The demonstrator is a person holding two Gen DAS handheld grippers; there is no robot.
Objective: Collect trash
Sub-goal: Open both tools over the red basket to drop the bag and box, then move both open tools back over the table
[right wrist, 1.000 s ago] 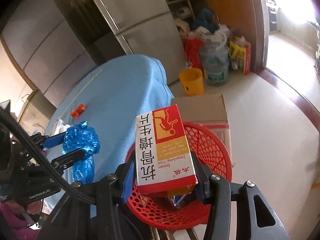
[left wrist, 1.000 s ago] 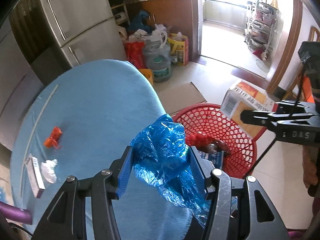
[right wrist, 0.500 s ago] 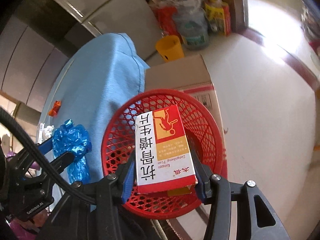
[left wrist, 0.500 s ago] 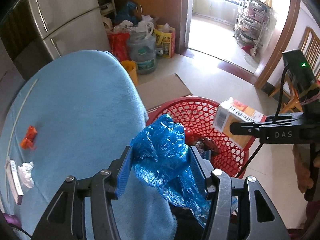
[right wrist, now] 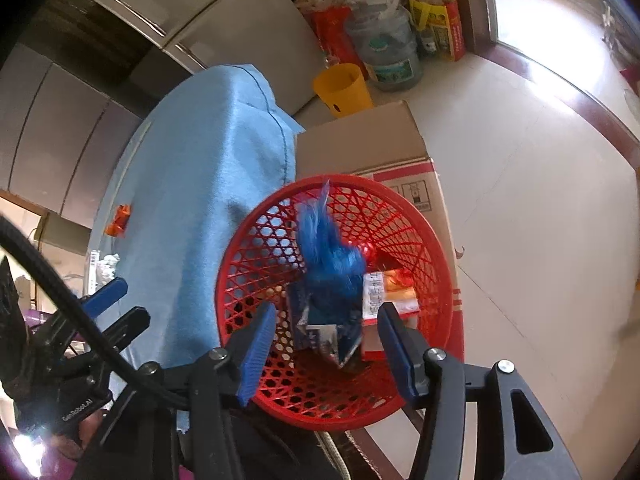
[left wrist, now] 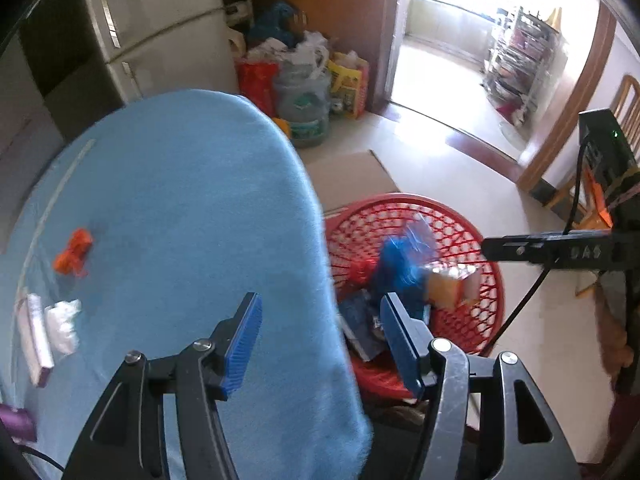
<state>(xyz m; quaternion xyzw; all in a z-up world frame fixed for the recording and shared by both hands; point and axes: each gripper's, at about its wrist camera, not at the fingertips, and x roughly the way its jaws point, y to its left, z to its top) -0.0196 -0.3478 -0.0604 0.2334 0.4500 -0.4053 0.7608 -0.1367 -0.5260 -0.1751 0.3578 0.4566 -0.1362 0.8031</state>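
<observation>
My left gripper (left wrist: 322,340) hangs over the edge of the blue-clothed table (left wrist: 180,200), its jaws opening with nothing between them. The blue plastic bag (left wrist: 400,264) is blurred, dropping into the red mesh basket (left wrist: 400,200) on the floor. My right gripper (right wrist: 326,352) is above the basket (right wrist: 240,256), jaws also opening and empty. The red and yellow carton (right wrist: 384,300) lies inside, beside the blue bag (right wrist: 328,256). An orange wrapper (left wrist: 74,252), crumpled white paper (left wrist: 62,324) and a small flat box (left wrist: 34,344) lie on the table's left side.
A cardboard box (right wrist: 360,148) sits behind the basket, and a yellow bucket (right wrist: 342,88) and water jug (right wrist: 384,52) stand further back. A refrigerator (left wrist: 160,28) stands behind the table. My right gripper (left wrist: 552,250) reaches in from the right in the left wrist view.
Both grippers have let go. The blue bag has left my left gripper and the carton my right, and both are now in the red basket. The right gripper sank toward the basket.
</observation>
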